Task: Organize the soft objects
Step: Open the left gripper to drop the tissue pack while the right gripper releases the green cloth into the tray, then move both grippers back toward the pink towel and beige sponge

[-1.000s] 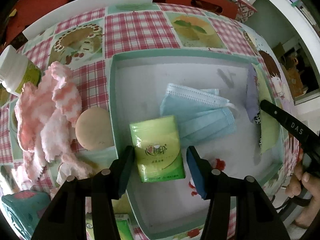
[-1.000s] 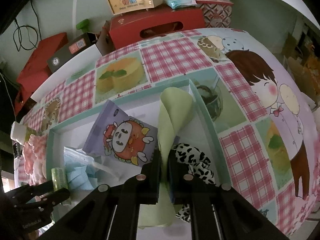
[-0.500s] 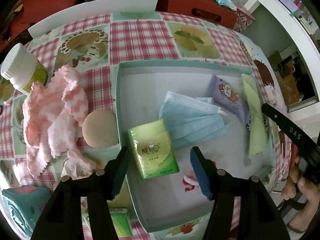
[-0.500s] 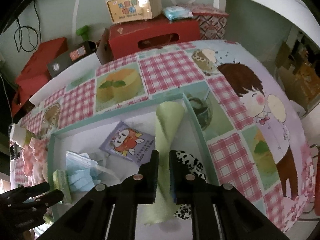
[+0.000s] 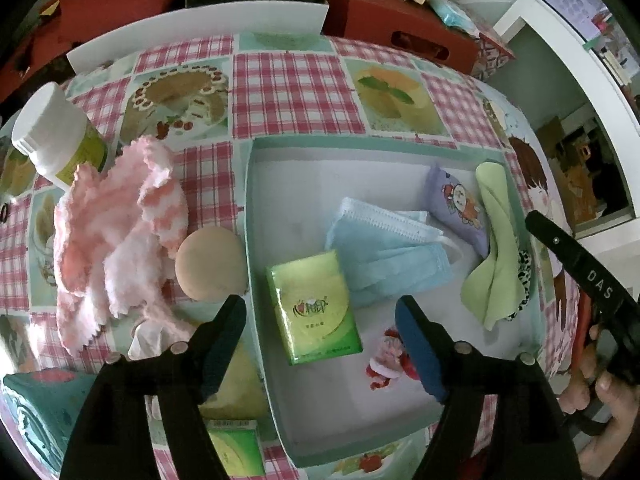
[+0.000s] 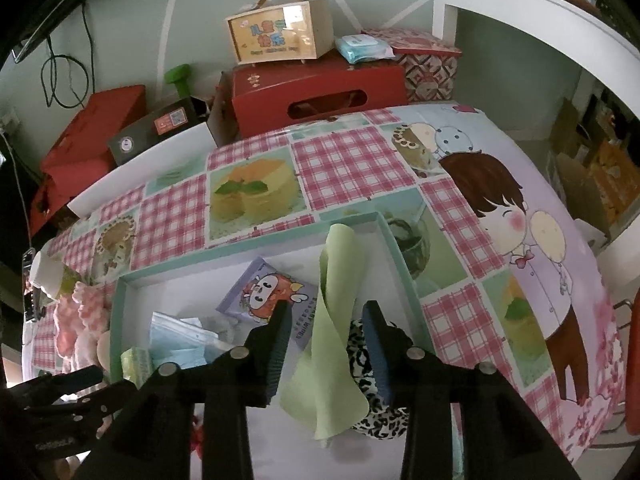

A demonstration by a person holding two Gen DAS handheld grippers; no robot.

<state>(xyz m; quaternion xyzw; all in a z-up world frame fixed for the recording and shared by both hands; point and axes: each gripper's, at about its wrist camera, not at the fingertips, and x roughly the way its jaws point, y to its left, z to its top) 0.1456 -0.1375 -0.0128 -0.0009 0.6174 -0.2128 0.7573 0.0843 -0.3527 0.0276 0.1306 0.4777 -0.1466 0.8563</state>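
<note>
Left gripper [image 5: 320,334] jaws opening above the green tissue pack [image 5: 314,307]; right gripper [image 6: 326,342] jaws opening, pads clear of the green cloth [image 6: 334,336] in the tray [image 5: 256,240].

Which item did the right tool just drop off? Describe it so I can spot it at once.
Find the shallow teal-rimmed box on the checked tablecloth, then its far right wall. There a light green cloth lies draped over a black-and-white spotted fabric, beside the purple cartoon packet. It is the only plain, pale green, unprinted piece.

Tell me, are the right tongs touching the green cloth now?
Apart. The right wrist view shows the right tongs opening, with the green cloth between them and a gap on each side of it.
</note>
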